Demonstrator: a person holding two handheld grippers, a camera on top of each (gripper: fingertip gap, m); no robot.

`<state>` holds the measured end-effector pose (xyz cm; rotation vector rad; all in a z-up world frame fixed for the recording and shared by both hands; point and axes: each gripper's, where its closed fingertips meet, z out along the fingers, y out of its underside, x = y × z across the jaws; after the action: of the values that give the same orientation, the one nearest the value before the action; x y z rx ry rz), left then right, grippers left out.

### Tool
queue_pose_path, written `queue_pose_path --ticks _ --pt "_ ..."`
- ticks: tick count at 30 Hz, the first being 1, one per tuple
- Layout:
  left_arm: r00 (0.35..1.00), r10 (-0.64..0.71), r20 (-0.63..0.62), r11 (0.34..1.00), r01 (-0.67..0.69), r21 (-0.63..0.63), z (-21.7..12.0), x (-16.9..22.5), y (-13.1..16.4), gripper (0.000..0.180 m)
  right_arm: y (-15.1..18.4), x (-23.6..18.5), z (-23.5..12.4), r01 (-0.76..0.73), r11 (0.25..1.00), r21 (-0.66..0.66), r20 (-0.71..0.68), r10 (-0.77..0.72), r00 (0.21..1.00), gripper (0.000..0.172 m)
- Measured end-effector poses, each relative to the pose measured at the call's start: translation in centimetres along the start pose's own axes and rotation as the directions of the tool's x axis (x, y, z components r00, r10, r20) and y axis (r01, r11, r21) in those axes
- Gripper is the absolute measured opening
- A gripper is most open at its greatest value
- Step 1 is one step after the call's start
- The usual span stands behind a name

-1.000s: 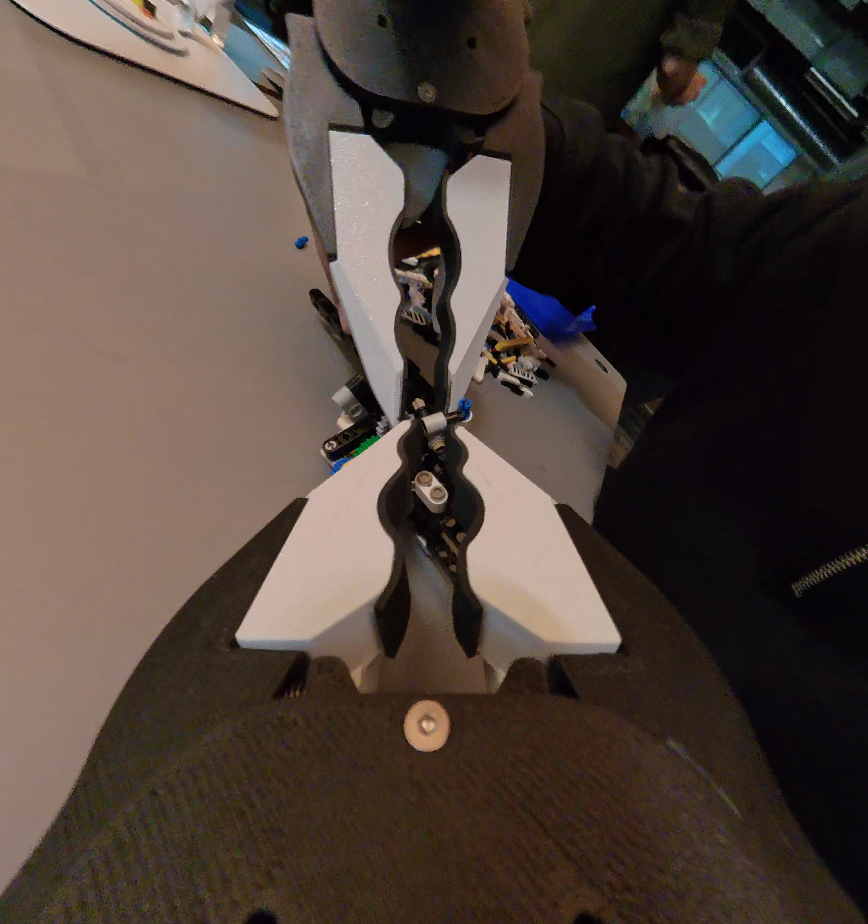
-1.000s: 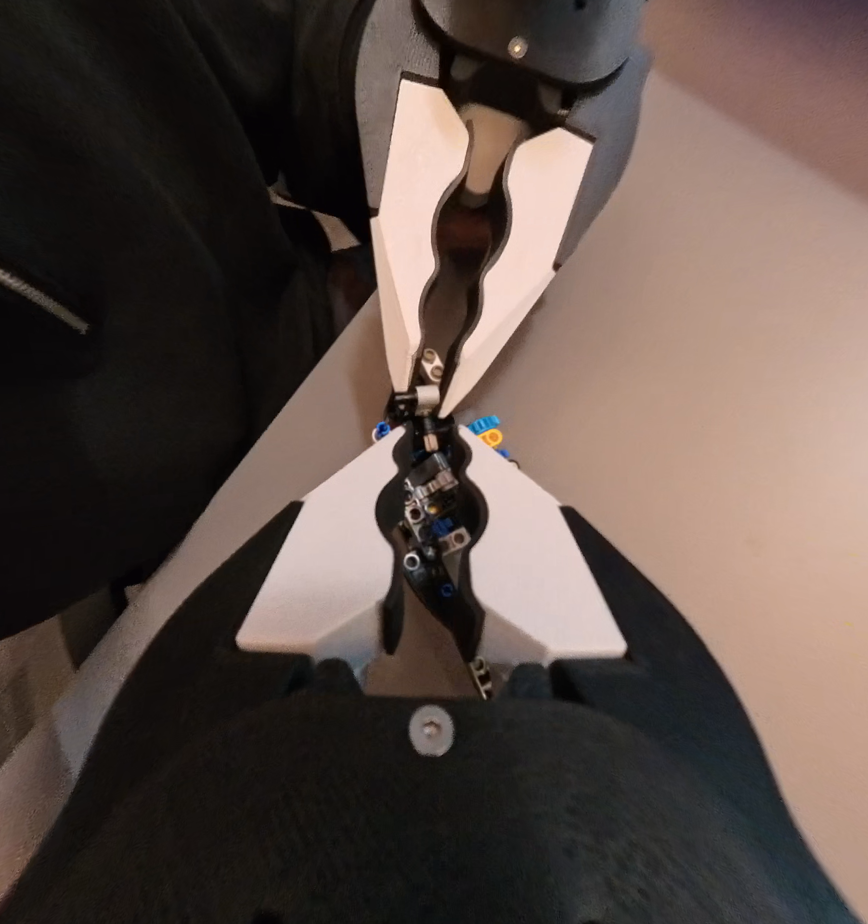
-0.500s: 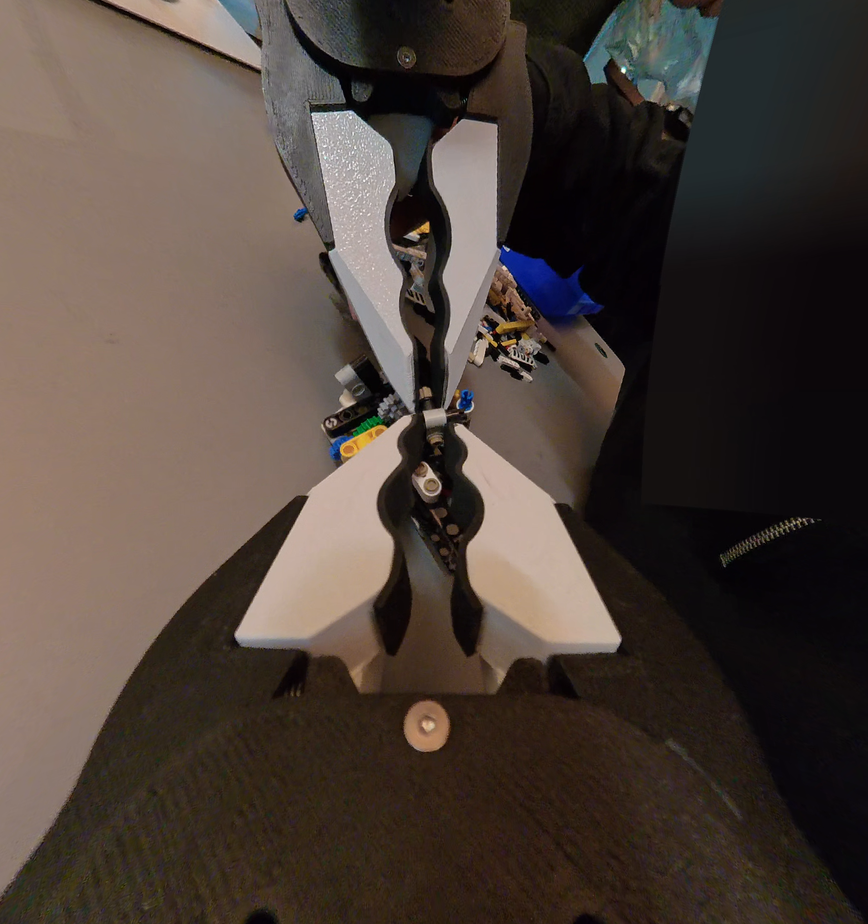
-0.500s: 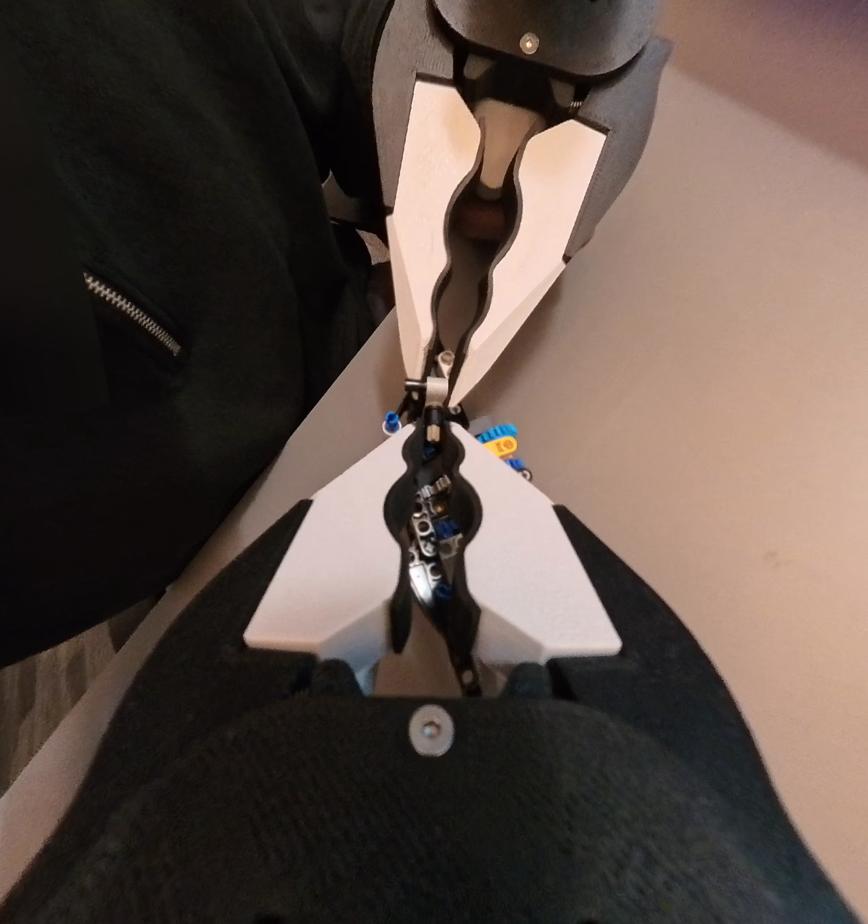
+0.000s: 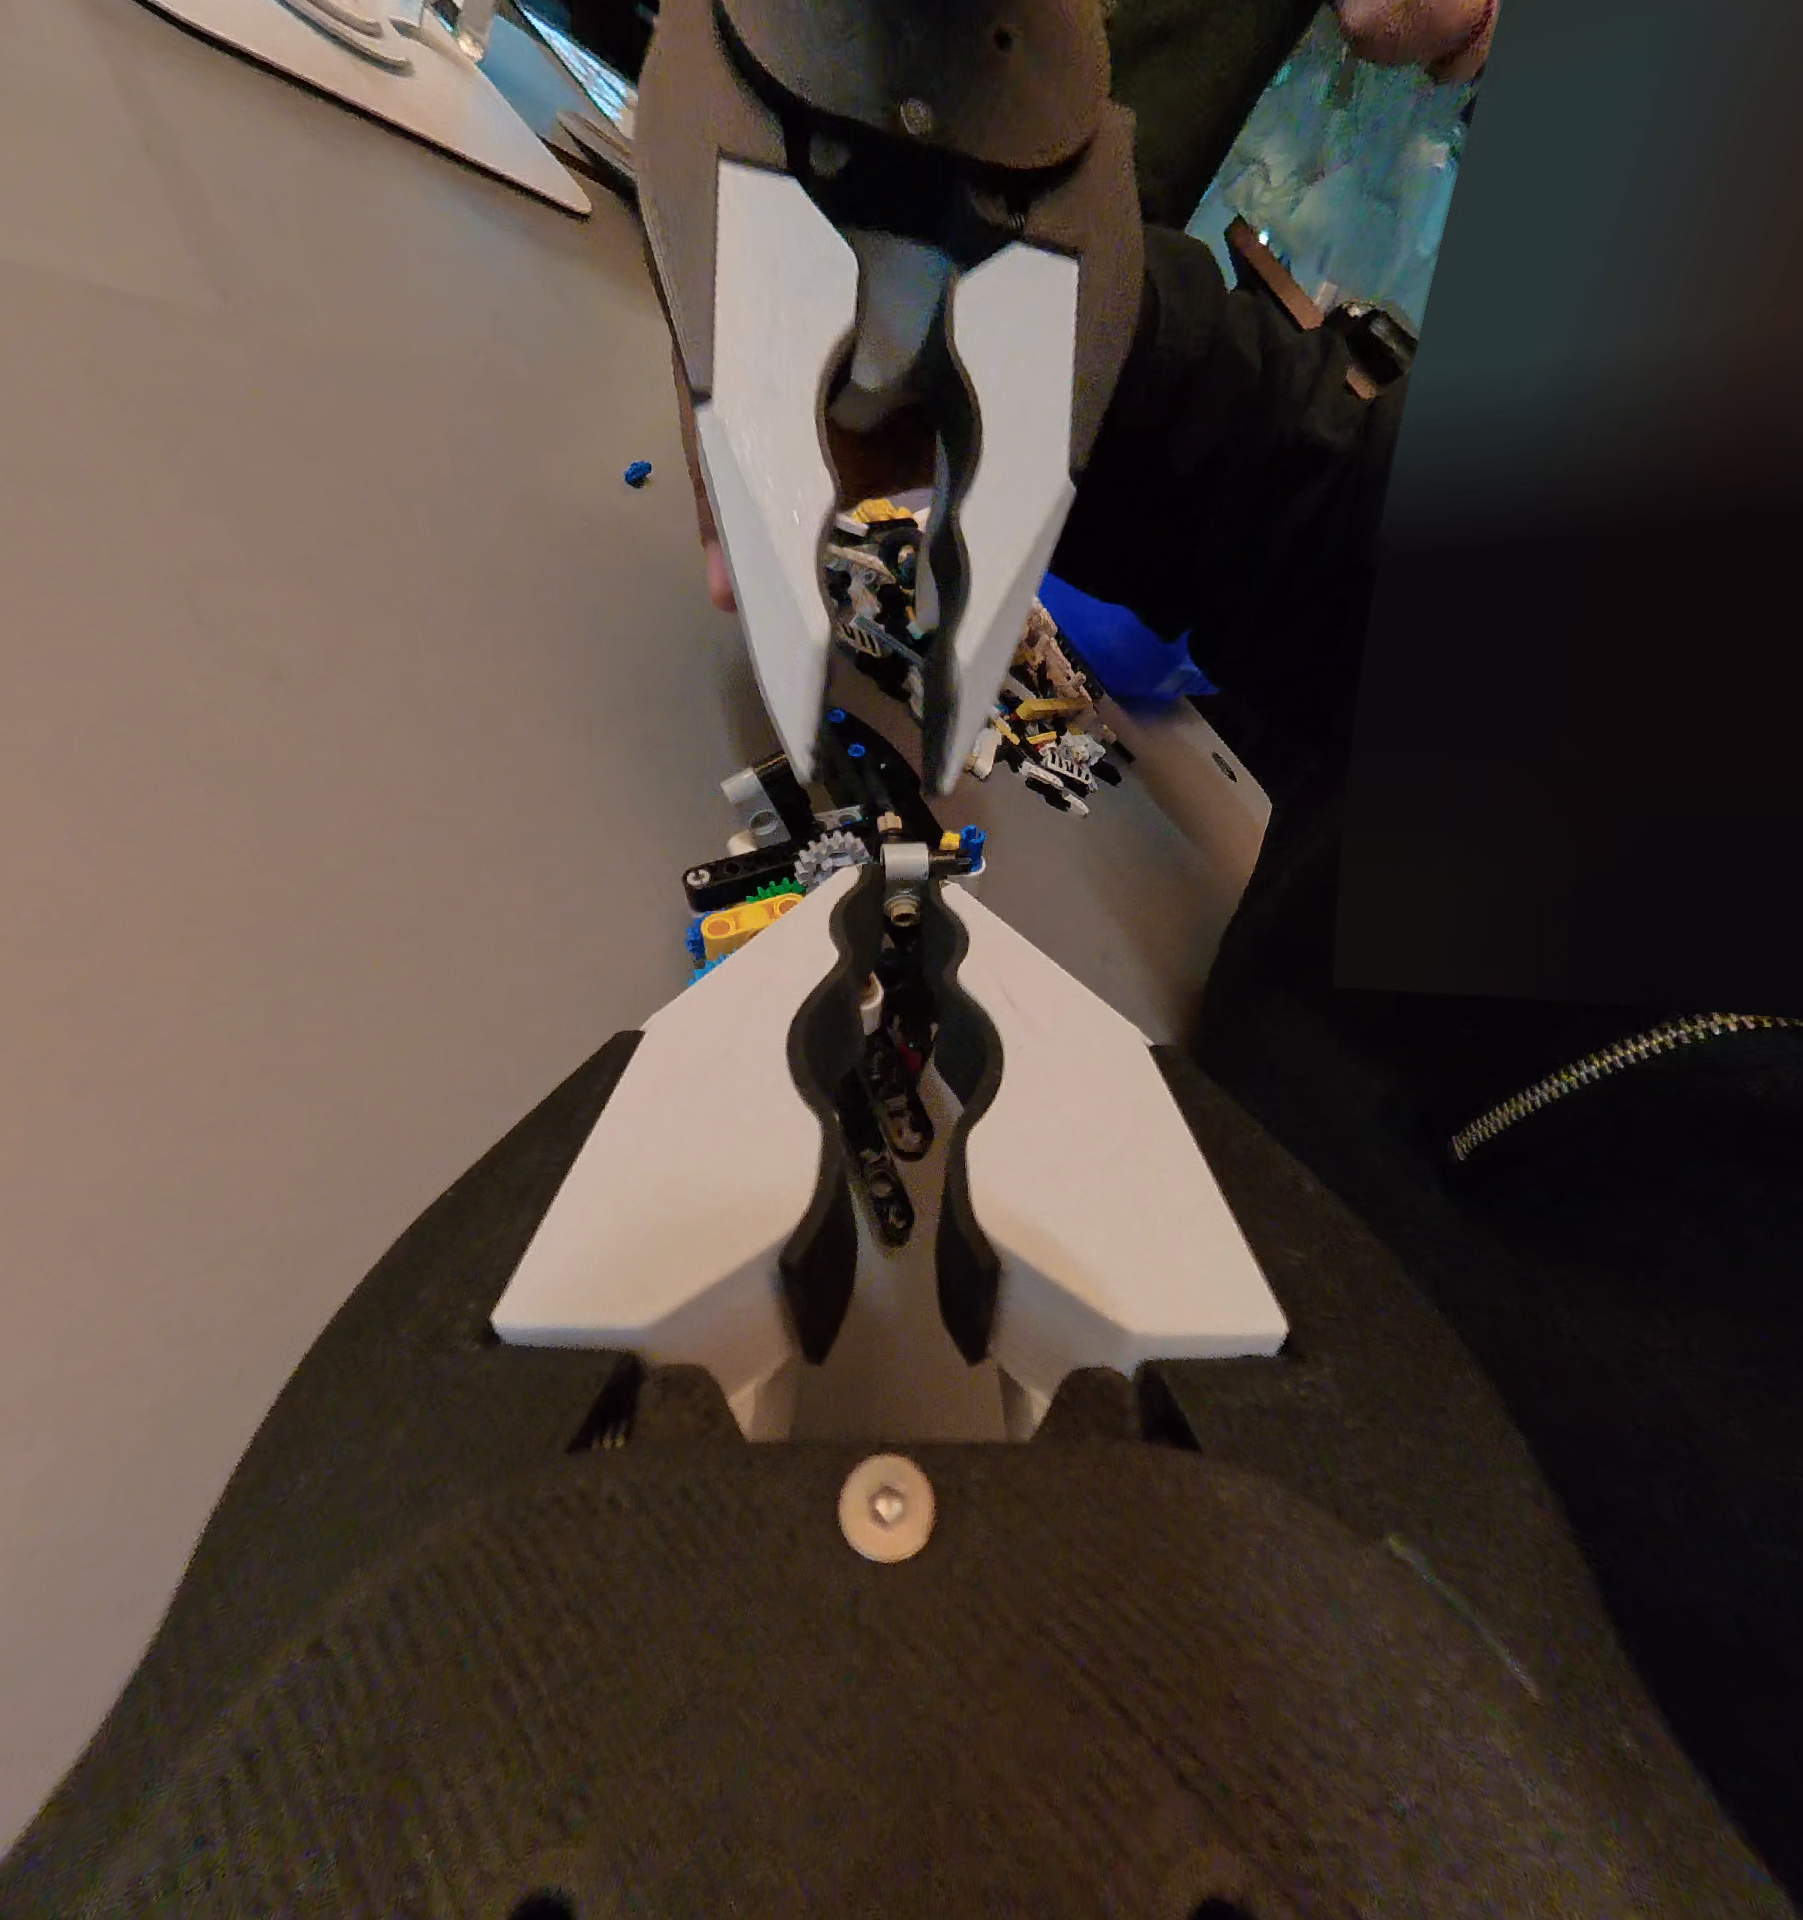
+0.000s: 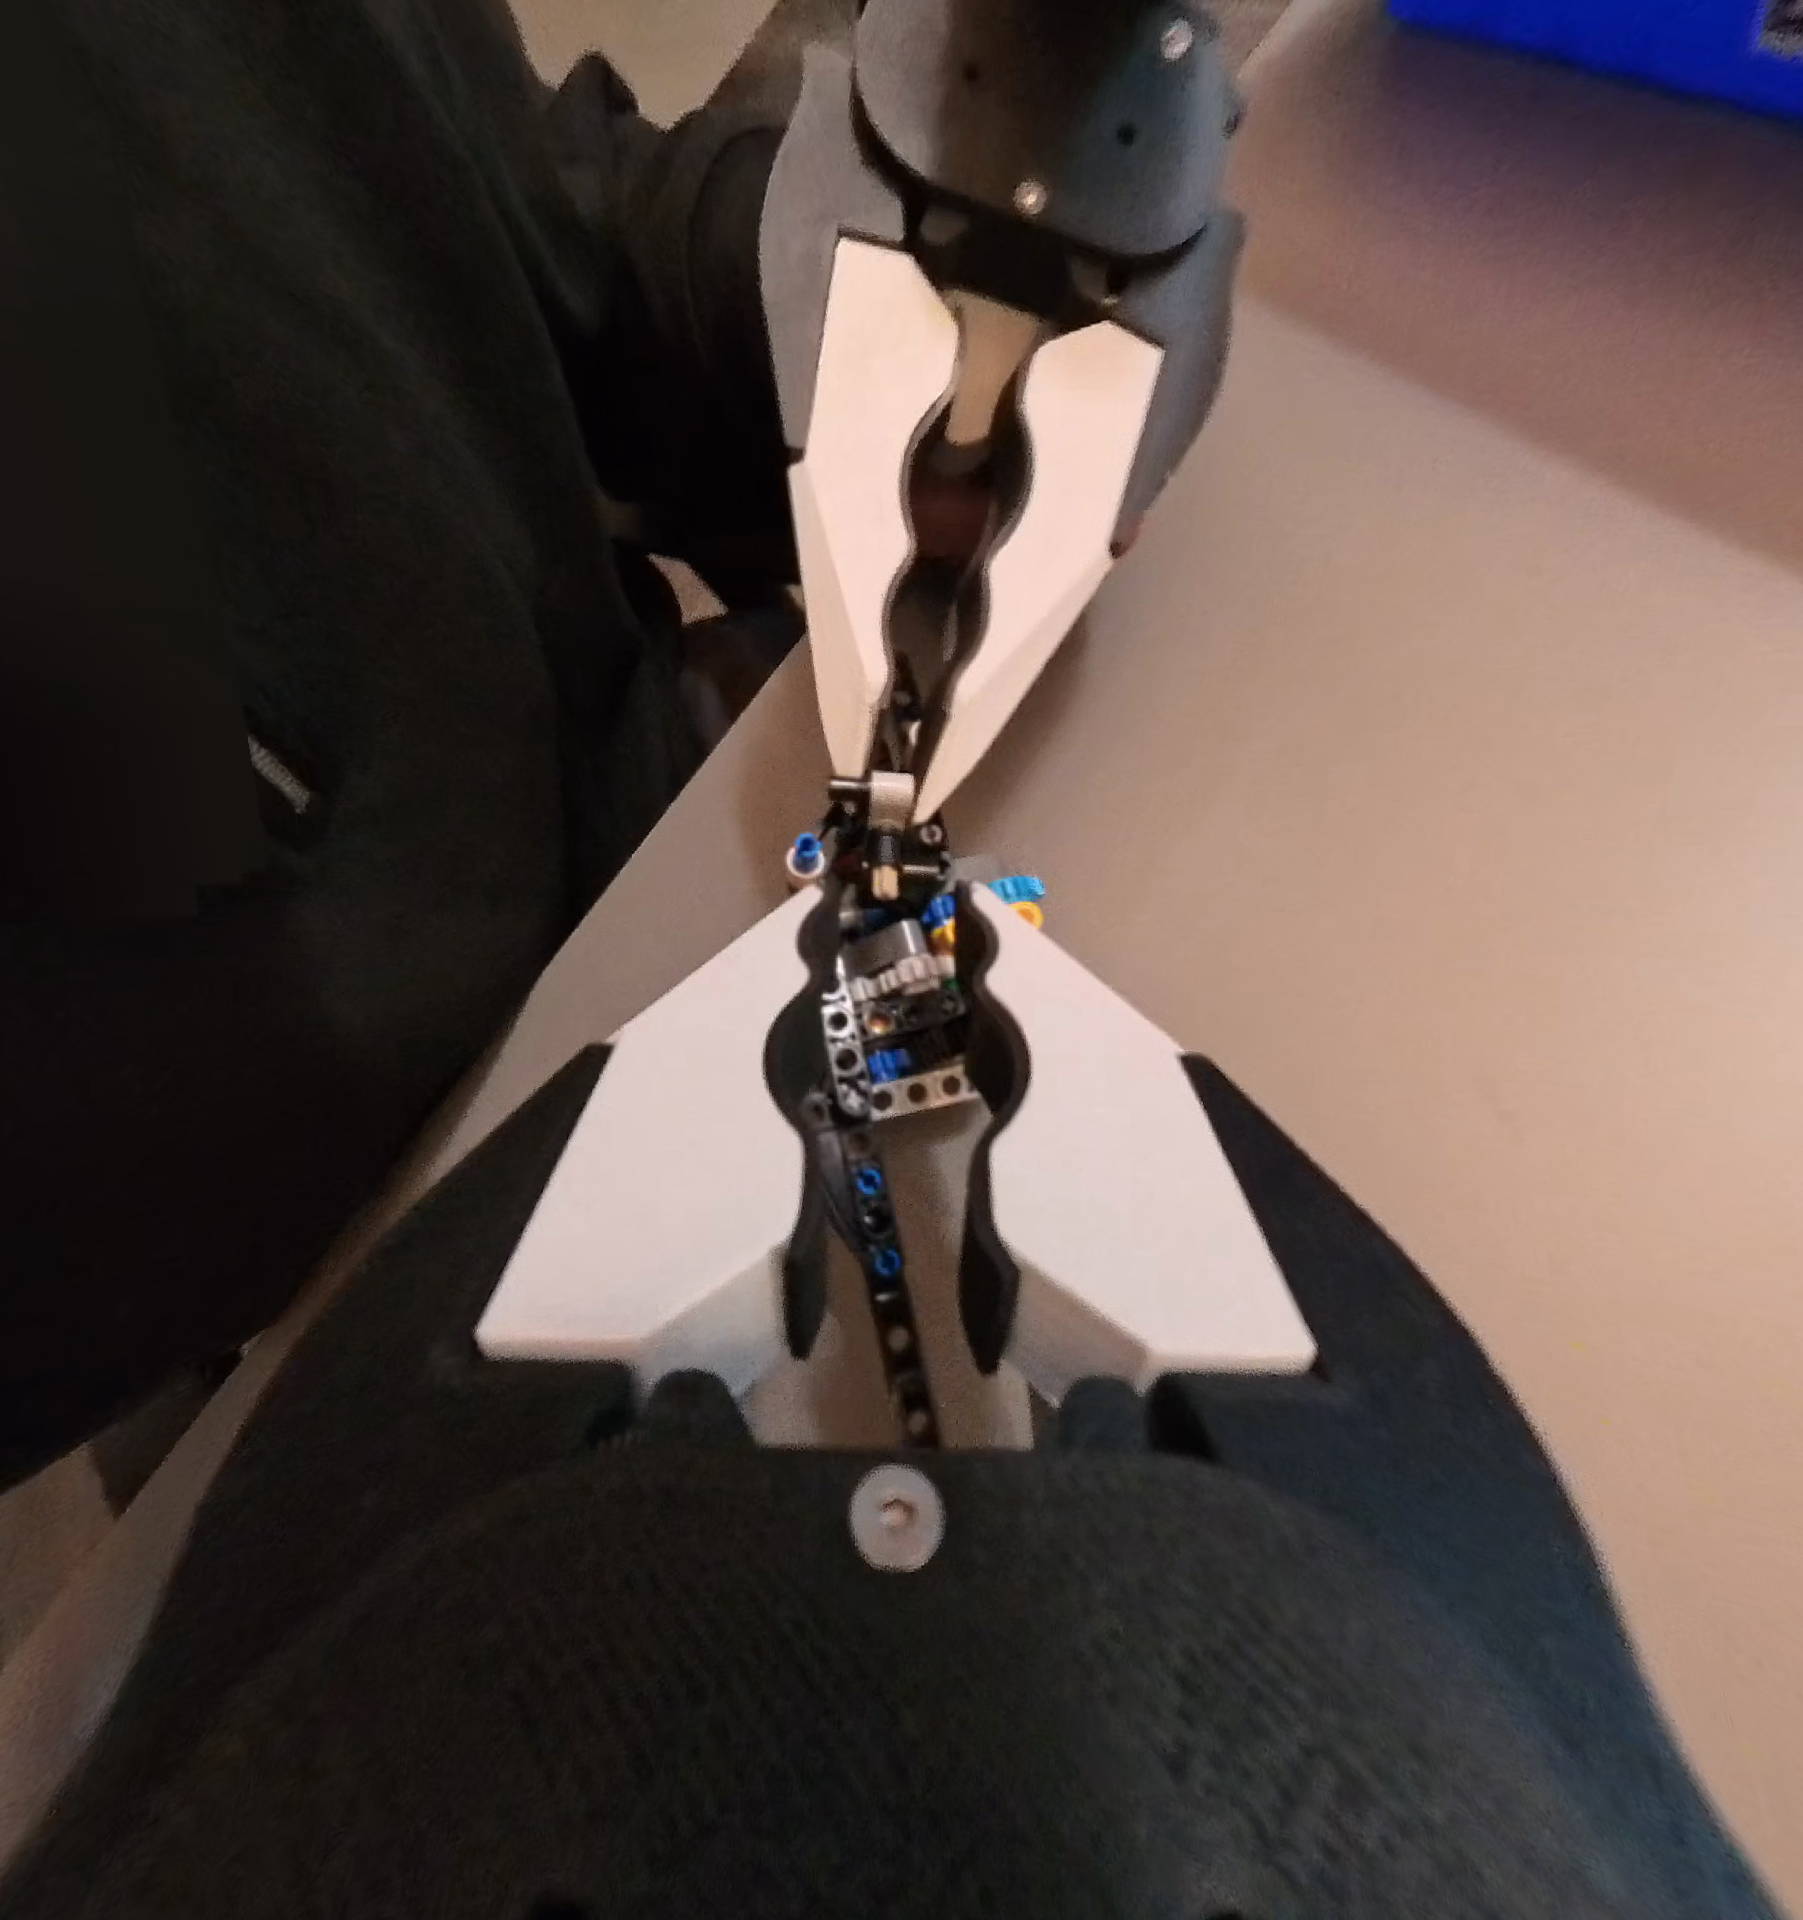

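Observation:
My left gripper (image 5: 902,883) is shut on a small build: a light grey connector (image 5: 904,862) on a thin black axle, with a tan pin sticking out of it. It holds the build above the beige table (image 5: 253,727). The right wrist view shows the same grasp from the other side: the left gripper (image 6: 884,800) pinches the grey connector (image 6: 892,795), and the tan pin (image 6: 884,871) points at me. My right gripper (image 6: 895,899) is open and holds nothing; its tips stand just short of the pin. It also shows in the left wrist view (image 5: 871,774), jaws apart.
Loose building pieces lie on the table under the grippers: a black beam (image 5: 741,873), a grey gear (image 5: 832,854) and a yellow piece (image 5: 741,920). A second pile (image 5: 1042,727) and a blue bag (image 5: 1115,644) lie farther off. A person's black jacket (image 6: 253,520) fills the table's edge side. My two grippers' fingertips are within a few centimetres of each other.
My right gripper was shut at the build's tip half a second ago; it has opened and drawn back a little. My left gripper still holds the build.

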<state>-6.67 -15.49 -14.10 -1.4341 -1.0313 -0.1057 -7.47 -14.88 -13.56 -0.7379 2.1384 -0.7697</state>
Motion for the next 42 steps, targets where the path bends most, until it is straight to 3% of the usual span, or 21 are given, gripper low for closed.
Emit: queue_pose_path --ticks 4,7,13,20,22,24,31,33,37,42 --pt "1.000 0.003 -0.008 1.000 -0.003 -0.006 0.2 0.1 0.1 0.004 0.1 -0.5 1.6 0.021 0.998 -0.065 -0.005 -0.021 1.000 0.005" --pt "1.000 0.006 -0.017 1.000 -0.006 -0.006 0.3 0.1 0.1 0.004 0.1 -0.5 1.7 0.003 0.996 -0.087 0.008 -0.002 1.000 0.005" --pt "0.999 -0.006 0.038 0.999 0.004 0.036 -0.2 -0.1 -0.4 0.004 -0.5 -0.1 1.2 -0.026 1.000 0.015 -0.021 0.026 0.999 0.004" --pt "0.998 -0.054 0.026 0.998 0.053 0.030 -0.2 -0.1 0.0 0.004 0.3 -0.2 0.8 -0.040 0.999 0.002 -0.042 0.040 0.998 0.004" --pt "0.990 -0.059 0.128 0.997 0.053 0.052 -2.5 -2.0 0.1 0.003 1.5 0.5 -1.0 -0.075 0.997 -0.001 -0.077 0.075 0.994 0.004" --pt "0.987 -0.113 0.111 0.989 0.102 0.103 -4.7 -2.2 0.0 0.003 2.2 0.5 -2.2 -0.120 0.992 0.045 -0.090 0.124 0.988 0.003" --pt "0.994 -0.103 0.047 0.981 0.093 0.170 -3.4 -0.7 -1.1 0.003 2.2 2.1 -1.7 -0.147 0.988 0.036 -0.168 0.151 0.974 0.006" --pt "0.993 -0.116 0.036 0.974 0.106 0.201 -3.4 -0.5 -1.3 0.003 2.1 3.0 -2.2 -0.156 0.987 0.036 -0.231 0.160 0.960 0.017" --pt "0.989 -0.148 0.011 0.956 0.141 0.257 -3.5 0.4 -1.7 0.003 1.4 3.2 -3.4 -0.093 0.994 0.065 -0.373 0.111 0.921 0.036" --pt "0.963 -0.235 -0.131 0.913 0.265 0.311 -2.7 2.5 -2.3 0.003 -1.6 -1.2 -3.4 0.127 0.979 0.158 -0.457 -0.041 0.889 0.037"
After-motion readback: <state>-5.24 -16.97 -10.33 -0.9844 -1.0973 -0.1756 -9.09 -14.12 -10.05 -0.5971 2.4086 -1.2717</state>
